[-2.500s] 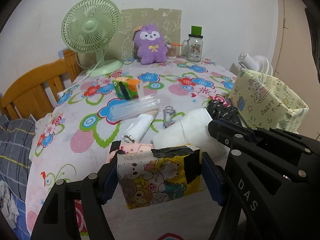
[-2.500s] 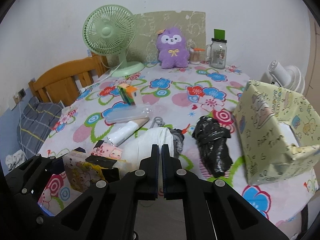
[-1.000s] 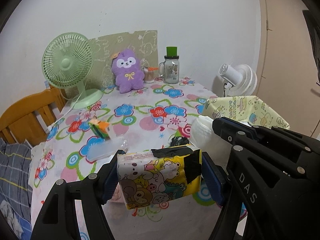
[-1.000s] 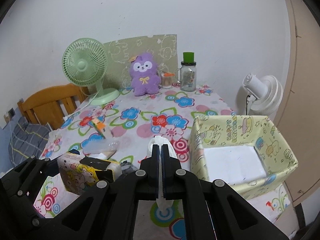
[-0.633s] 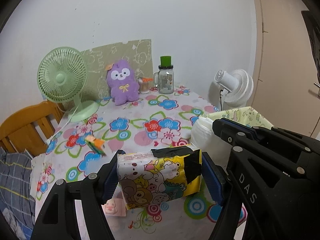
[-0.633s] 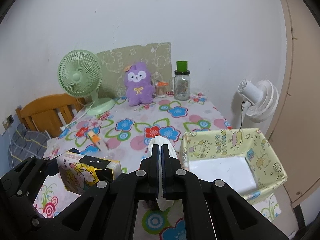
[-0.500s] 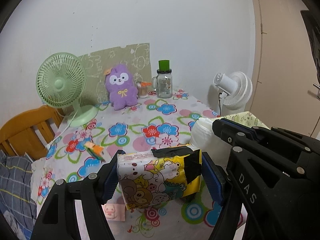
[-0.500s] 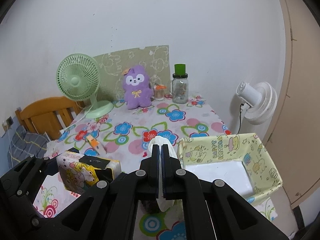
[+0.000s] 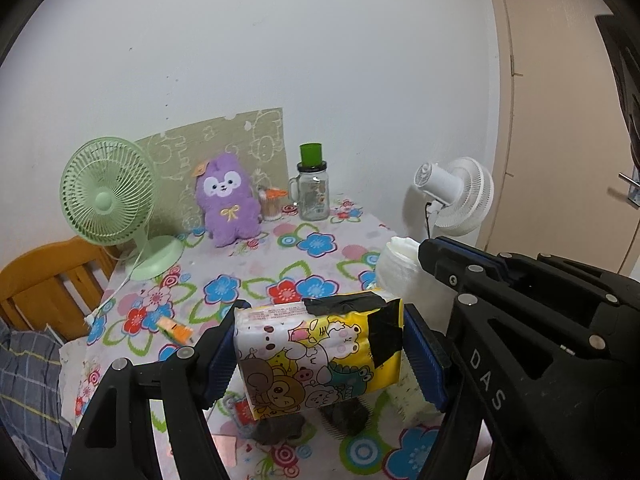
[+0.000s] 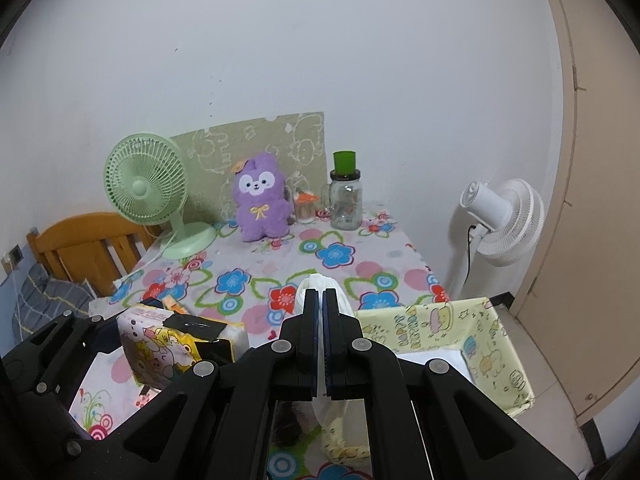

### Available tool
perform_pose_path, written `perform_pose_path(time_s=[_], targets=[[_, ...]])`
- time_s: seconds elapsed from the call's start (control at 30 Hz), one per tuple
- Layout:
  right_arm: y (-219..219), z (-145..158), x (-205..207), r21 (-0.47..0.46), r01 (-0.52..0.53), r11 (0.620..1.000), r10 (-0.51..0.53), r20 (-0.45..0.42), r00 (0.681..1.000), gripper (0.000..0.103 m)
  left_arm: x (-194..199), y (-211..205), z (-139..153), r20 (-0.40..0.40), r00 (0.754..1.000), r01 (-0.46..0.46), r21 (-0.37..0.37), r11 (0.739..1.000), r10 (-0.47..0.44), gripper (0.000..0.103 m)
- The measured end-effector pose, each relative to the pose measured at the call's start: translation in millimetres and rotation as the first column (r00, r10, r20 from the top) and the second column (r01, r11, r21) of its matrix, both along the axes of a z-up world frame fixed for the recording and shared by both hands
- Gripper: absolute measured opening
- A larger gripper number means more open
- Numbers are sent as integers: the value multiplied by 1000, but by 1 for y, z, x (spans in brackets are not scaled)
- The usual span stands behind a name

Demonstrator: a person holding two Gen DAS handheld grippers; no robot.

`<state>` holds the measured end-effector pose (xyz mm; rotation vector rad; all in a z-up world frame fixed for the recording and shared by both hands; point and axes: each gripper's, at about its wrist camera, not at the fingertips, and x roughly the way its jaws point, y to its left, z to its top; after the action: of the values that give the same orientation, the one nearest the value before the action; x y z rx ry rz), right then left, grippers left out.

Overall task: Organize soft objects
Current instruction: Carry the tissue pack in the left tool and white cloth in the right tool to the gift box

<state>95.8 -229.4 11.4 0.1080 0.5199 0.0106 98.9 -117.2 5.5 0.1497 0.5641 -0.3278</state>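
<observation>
Left gripper point(image 9: 320, 354) clamps tissue pack point(image 9: 318, 356), right gripper point(image 10: 320, 334) pinches white bag point(image 10: 320, 280); yellow box point(image 10: 496, 344) lower right holds neither yet.

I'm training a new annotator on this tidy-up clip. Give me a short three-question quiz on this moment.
1. True or false: the left hand-held gripper is shut on the cartoon tissue pack.
2. What does the right hand-held gripper pinch? A) purple plush toy B) white plastic bag C) glass jar
3. Fill in: the green fan stands to the ___ of the purple plush toy in the right wrist view.

Key: 1 true; 2 B, the white plastic bag; 3 left.
</observation>
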Motion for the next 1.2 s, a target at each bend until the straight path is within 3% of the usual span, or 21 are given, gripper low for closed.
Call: perform_pose_path(time_s=[0.5,1.2], targets=[[-36,1,7,-15,46,999,-46,-12,999,5,13,-37,2,-7,998,55,-12,998,-55,76],[-88,-23,14,-15,126,992,-127,-70,989,5,26,-92,-15,-54,987,151,-3,989,-151,76]])
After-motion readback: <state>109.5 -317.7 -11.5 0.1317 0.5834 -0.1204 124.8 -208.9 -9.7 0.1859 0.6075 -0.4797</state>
